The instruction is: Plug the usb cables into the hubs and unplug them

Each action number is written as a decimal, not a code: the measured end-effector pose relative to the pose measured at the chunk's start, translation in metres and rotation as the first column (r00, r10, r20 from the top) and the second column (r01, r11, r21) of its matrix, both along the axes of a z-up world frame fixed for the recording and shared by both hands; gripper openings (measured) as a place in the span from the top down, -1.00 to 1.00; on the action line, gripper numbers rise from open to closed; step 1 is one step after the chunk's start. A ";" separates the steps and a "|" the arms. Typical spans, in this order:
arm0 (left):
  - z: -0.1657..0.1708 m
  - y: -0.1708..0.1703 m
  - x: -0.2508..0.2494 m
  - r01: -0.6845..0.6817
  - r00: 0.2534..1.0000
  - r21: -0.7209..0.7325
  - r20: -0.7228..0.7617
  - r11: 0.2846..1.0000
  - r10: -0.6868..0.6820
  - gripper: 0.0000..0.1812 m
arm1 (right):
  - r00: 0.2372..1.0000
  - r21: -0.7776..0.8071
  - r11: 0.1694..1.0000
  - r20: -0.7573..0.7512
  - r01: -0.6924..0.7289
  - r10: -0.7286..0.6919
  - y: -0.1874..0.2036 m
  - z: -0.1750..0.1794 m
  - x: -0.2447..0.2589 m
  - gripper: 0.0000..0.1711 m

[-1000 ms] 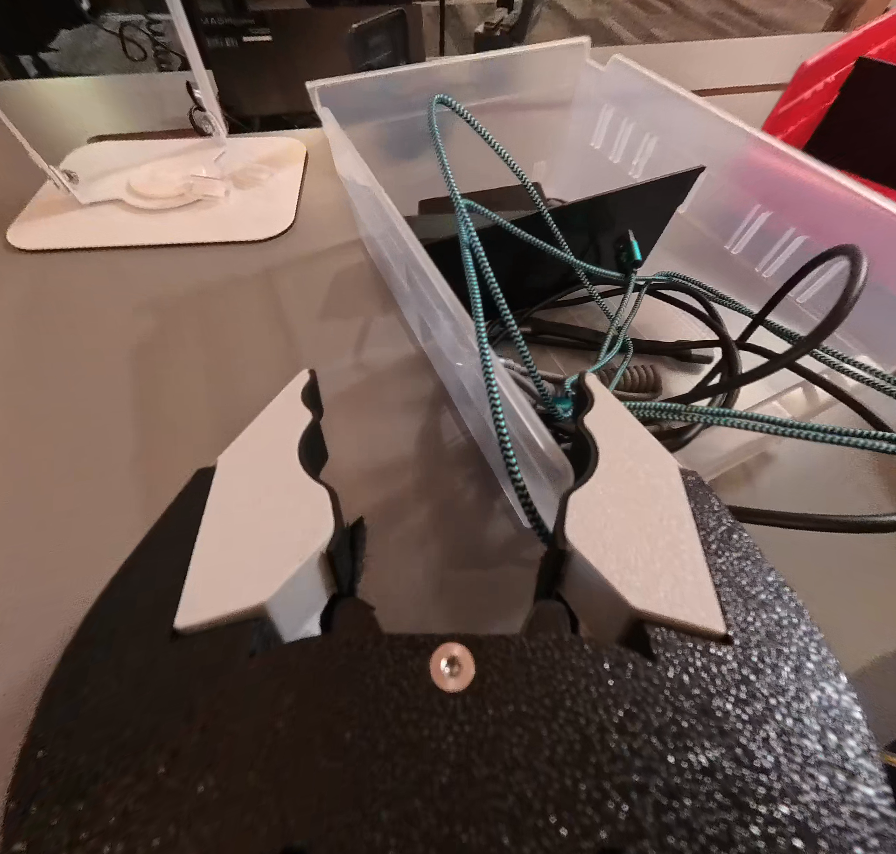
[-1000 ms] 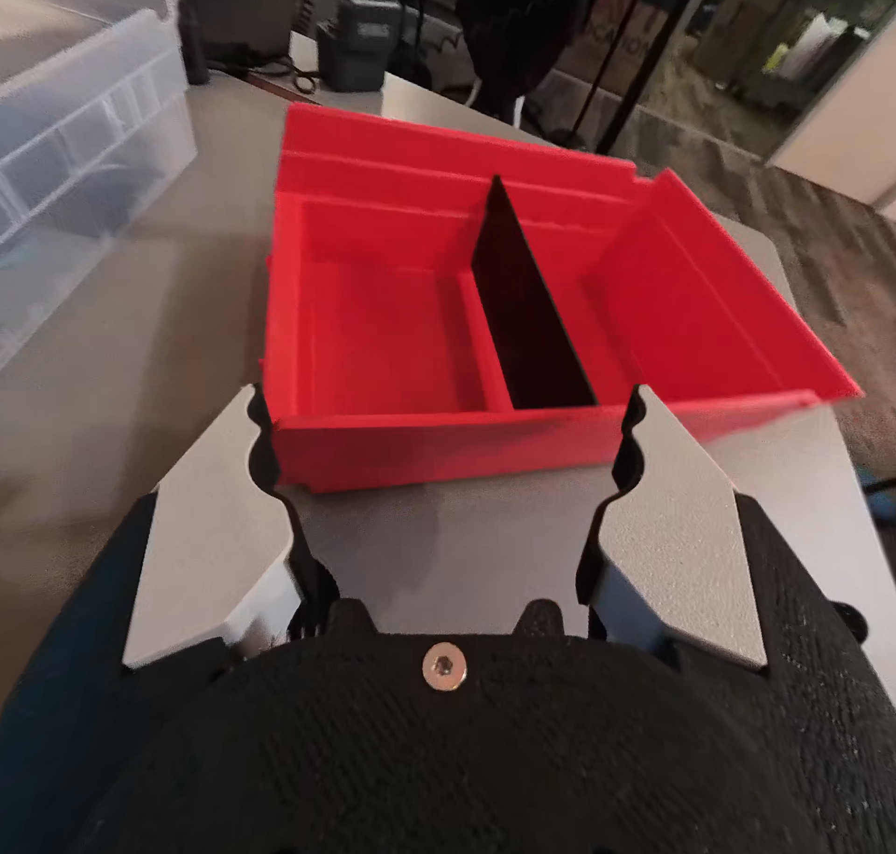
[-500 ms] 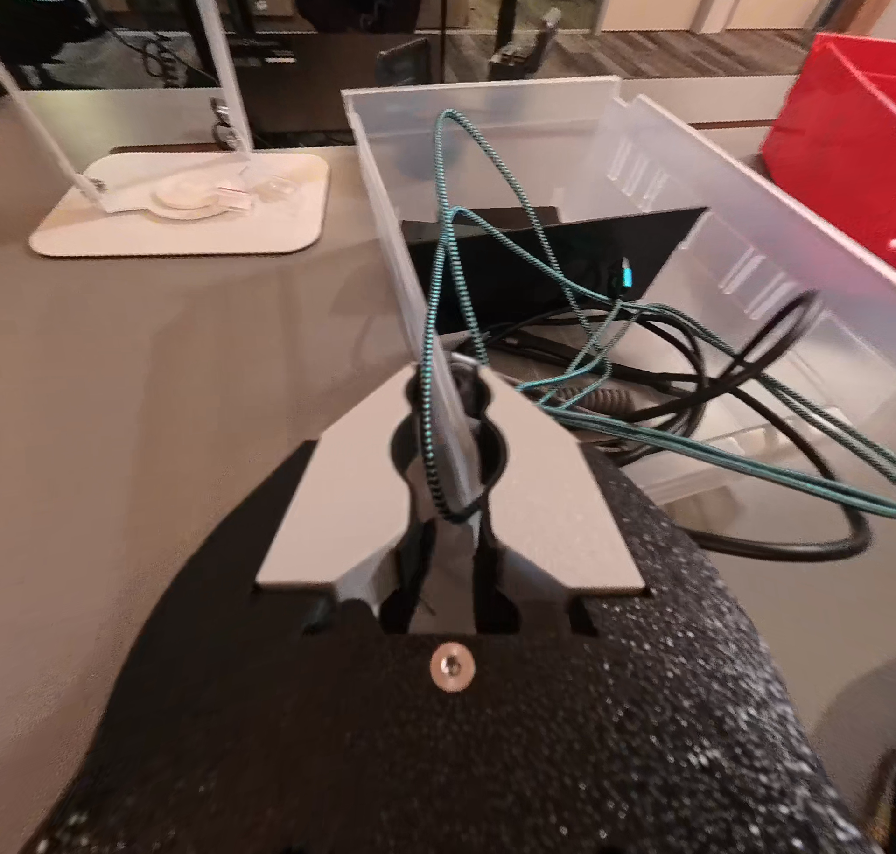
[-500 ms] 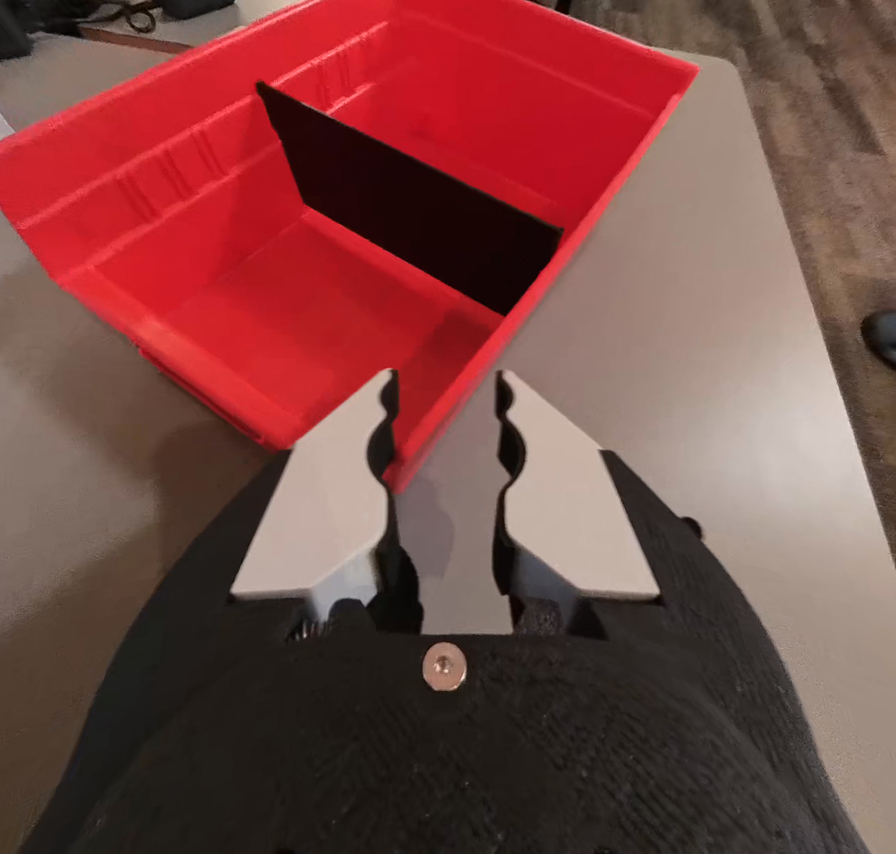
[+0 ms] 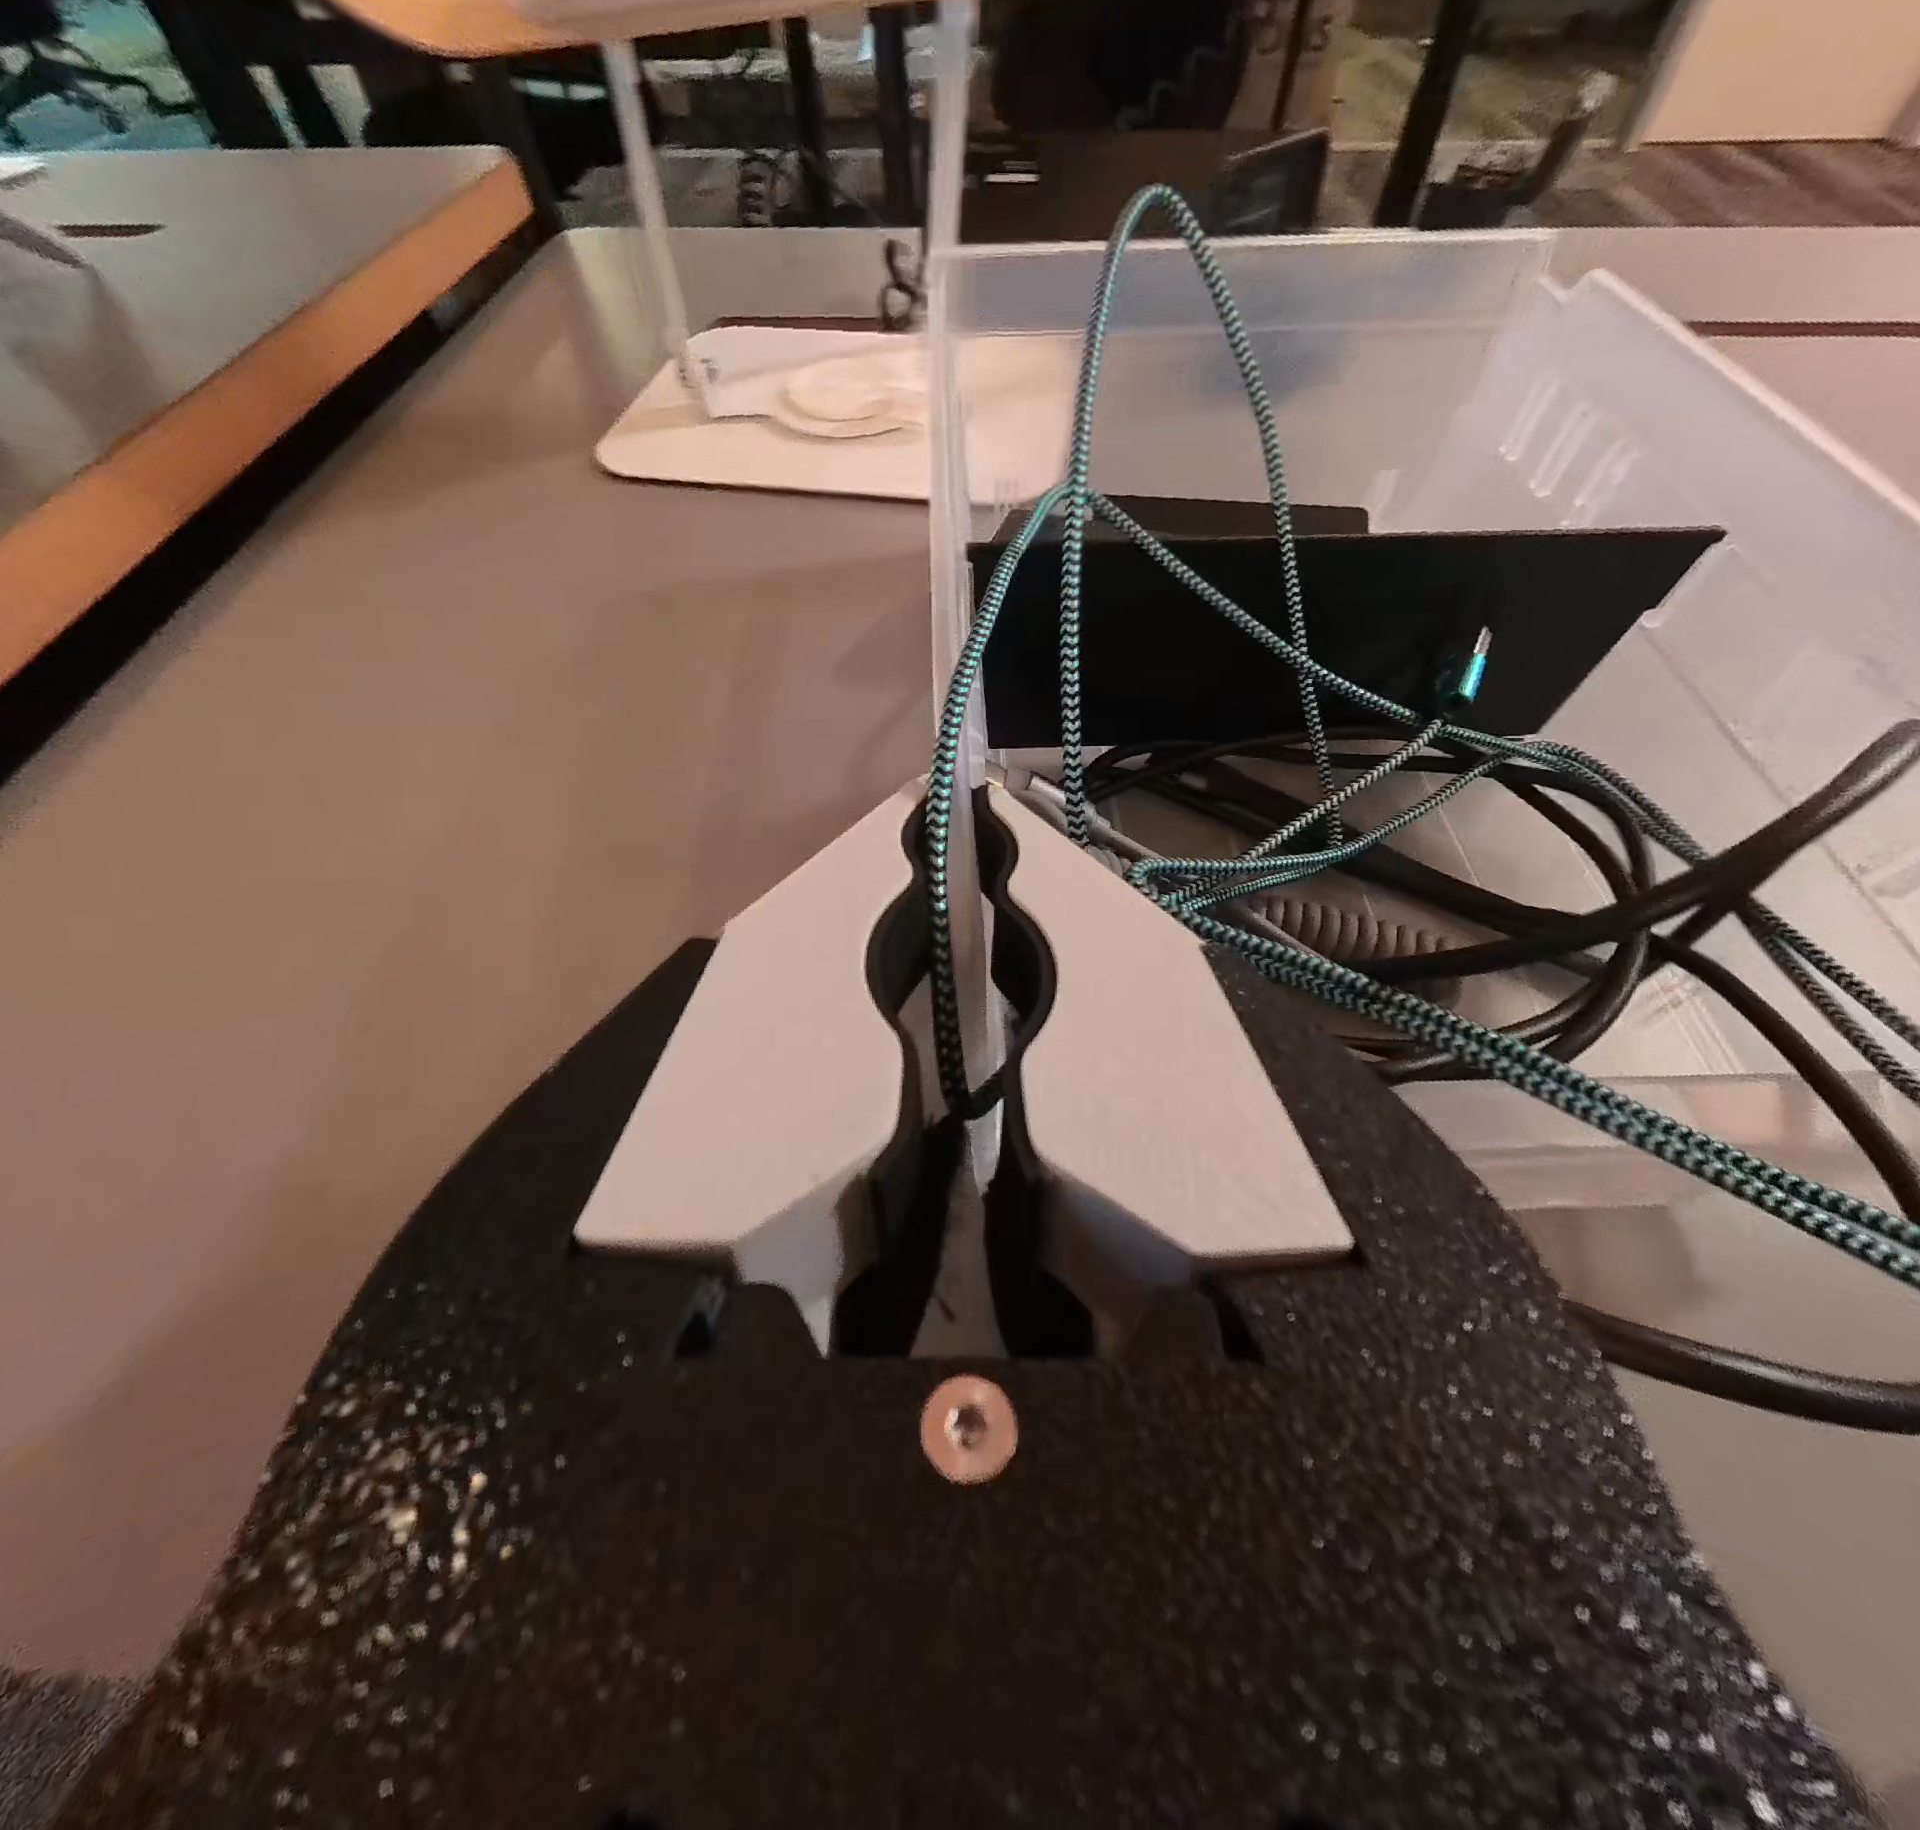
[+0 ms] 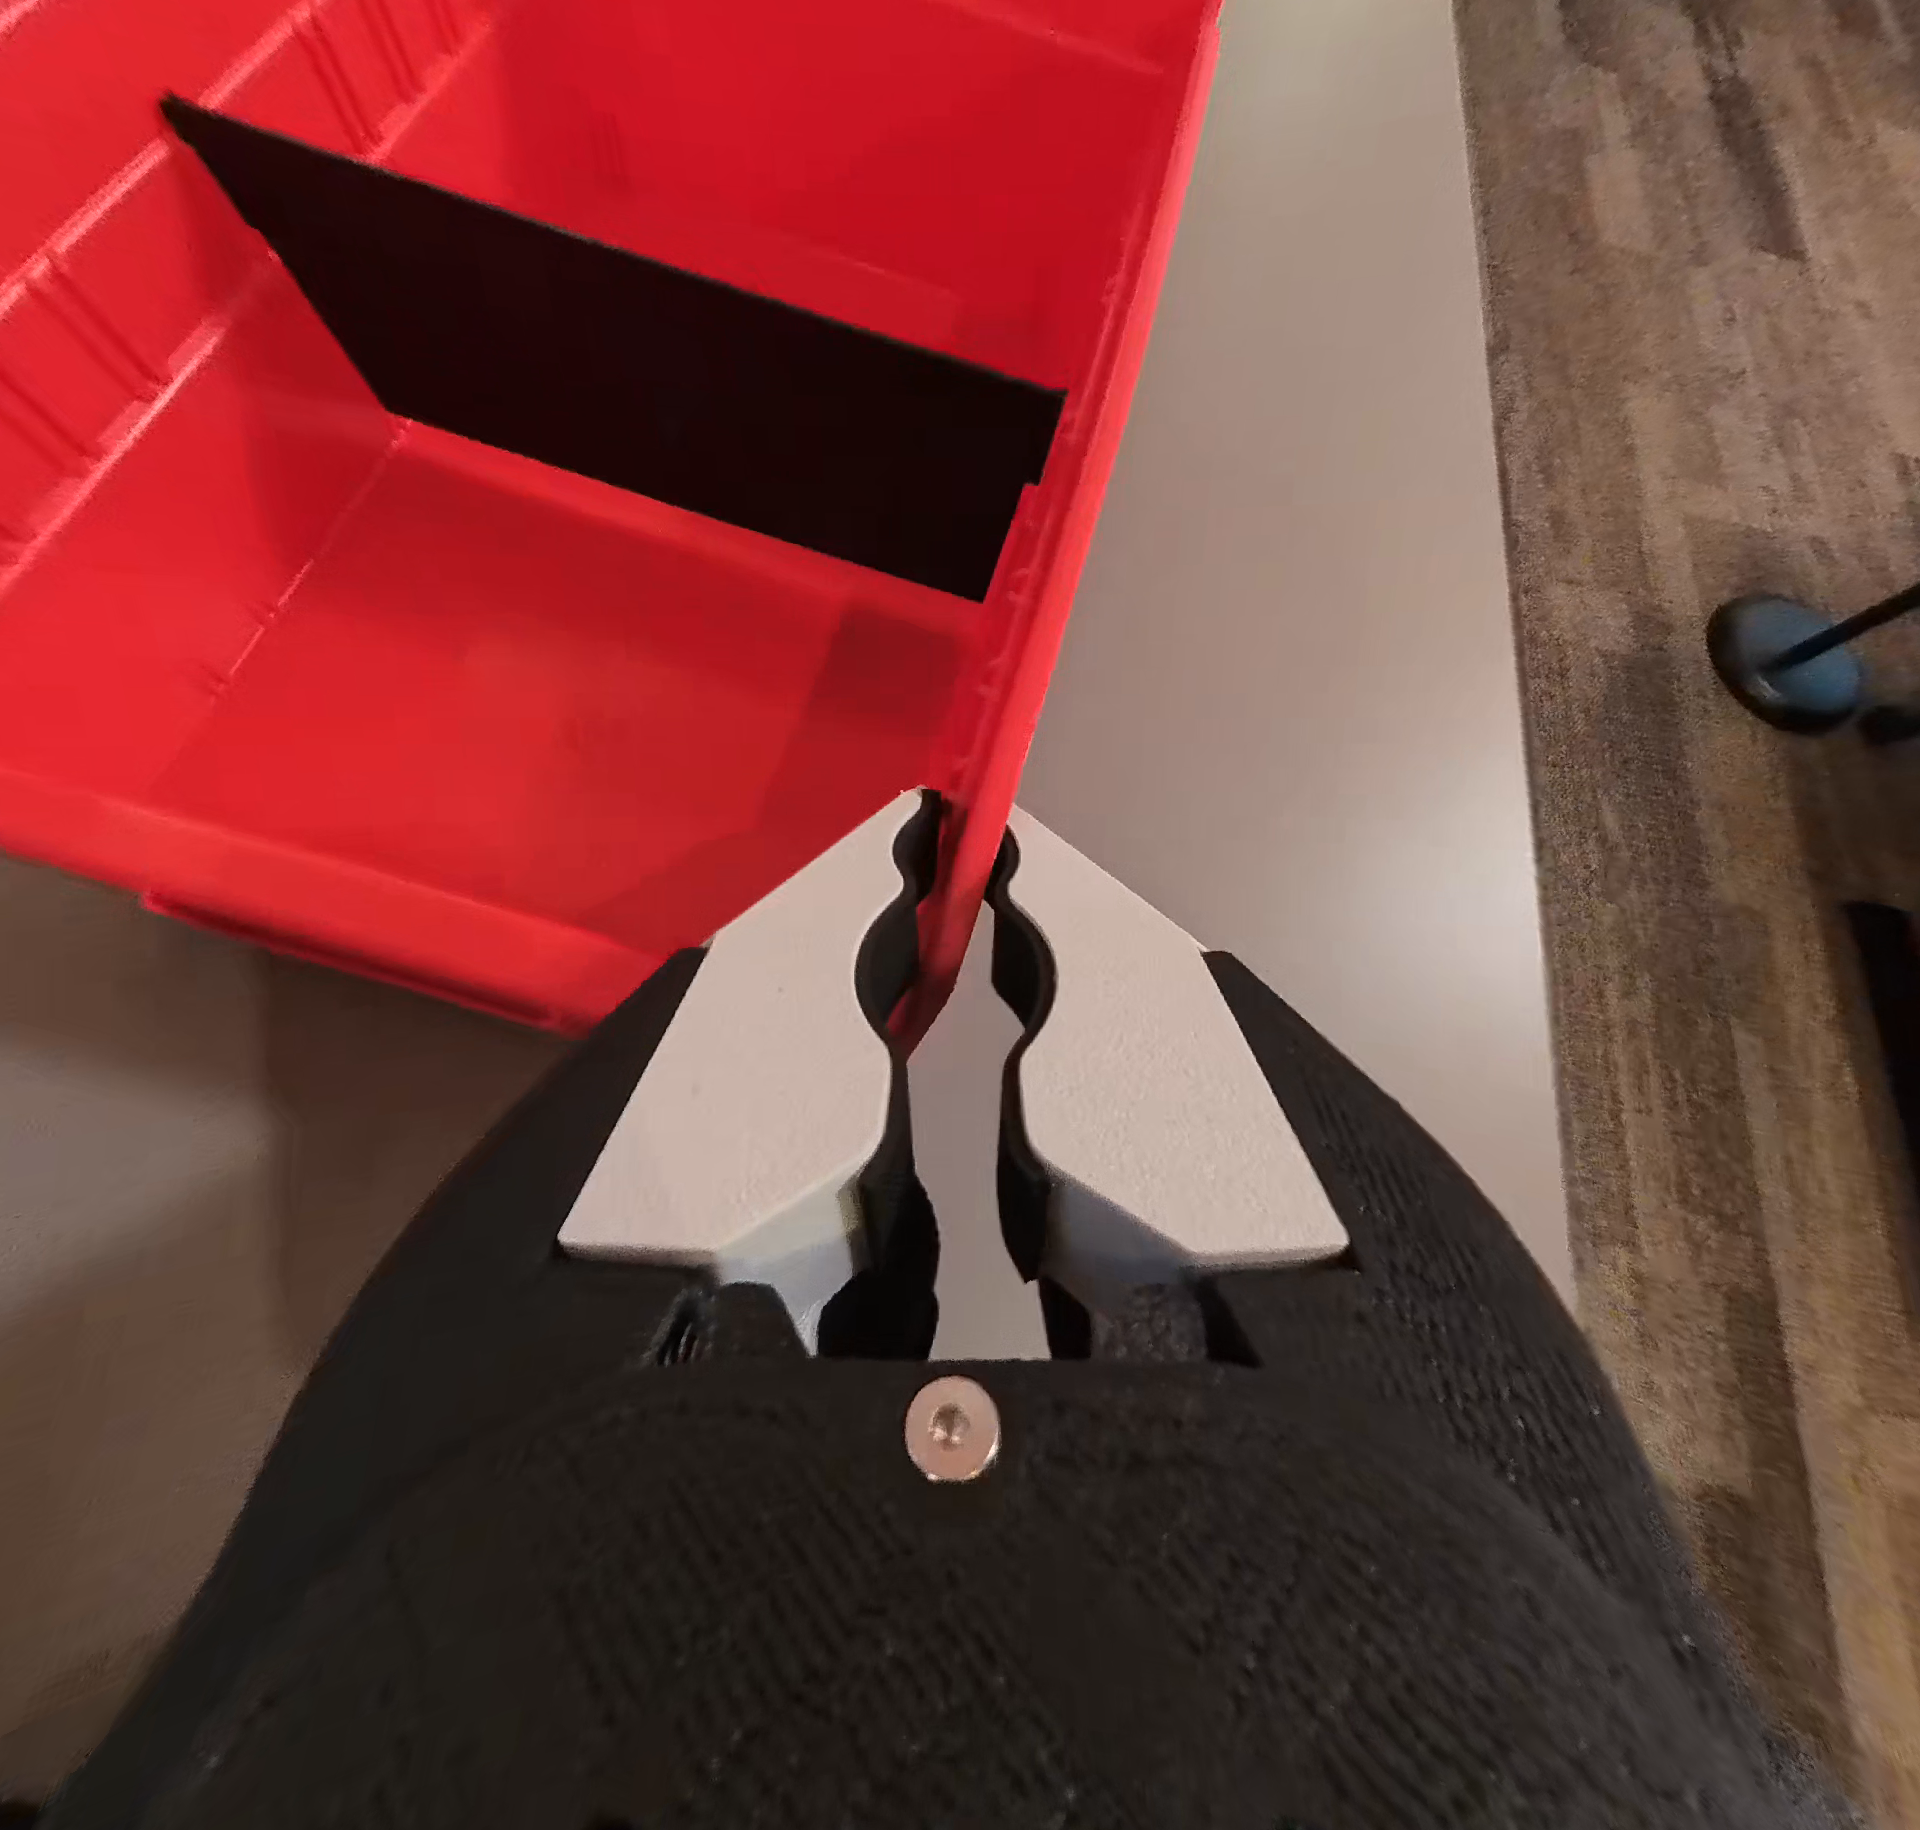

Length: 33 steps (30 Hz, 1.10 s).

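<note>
The left gripper (image 5: 961,793) has its jaws clenched on the near wall of the clear bin (image 5: 1558,409), trapping a loop of the teal braided cable (image 5: 1143,326) against it. Black cables (image 5: 1714,866) fill the bin's front compartment, before its black divider (image 5: 1351,627). Bare tabletop (image 5: 468,741) lies open to the left. The right gripper (image 6: 961,809) has its jaws clenched on the right wall of the red bin (image 6: 520,689), close to the tabletop's right edge.
</note>
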State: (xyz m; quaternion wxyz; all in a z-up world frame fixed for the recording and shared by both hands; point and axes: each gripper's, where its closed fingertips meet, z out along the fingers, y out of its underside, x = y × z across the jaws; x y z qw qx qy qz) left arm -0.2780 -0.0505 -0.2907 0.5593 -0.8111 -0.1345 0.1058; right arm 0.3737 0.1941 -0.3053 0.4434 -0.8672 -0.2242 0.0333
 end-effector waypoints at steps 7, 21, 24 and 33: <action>0.003 -0.034 -0.045 -0.034 0.999 -0.010 0.037 0.999 0.034 0.99 | 0.999 -0.050 0.998 -0.038 0.031 -0.033 -0.013 0.000 0.035 0.95; 0.063 -0.074 -0.060 -0.010 0.990 0.228 0.141 0.974 -0.022 0.48 | 0.944 0.120 0.990 -0.328 0.073 -0.030 -0.024 0.081 0.022 0.26; 0.108 -0.097 -0.065 -0.089 0.993 0.410 0.104 0.908 0.051 0.45 | 0.963 0.286 0.953 -0.268 0.097 -0.018 -0.015 0.115 0.004 0.21; 0.115 -0.089 -0.032 0.003 0.996 0.289 -0.088 0.957 0.024 0.32 | 1.000 0.313 0.950 -0.001 -0.019 0.020 0.015 0.103 -0.089 0.19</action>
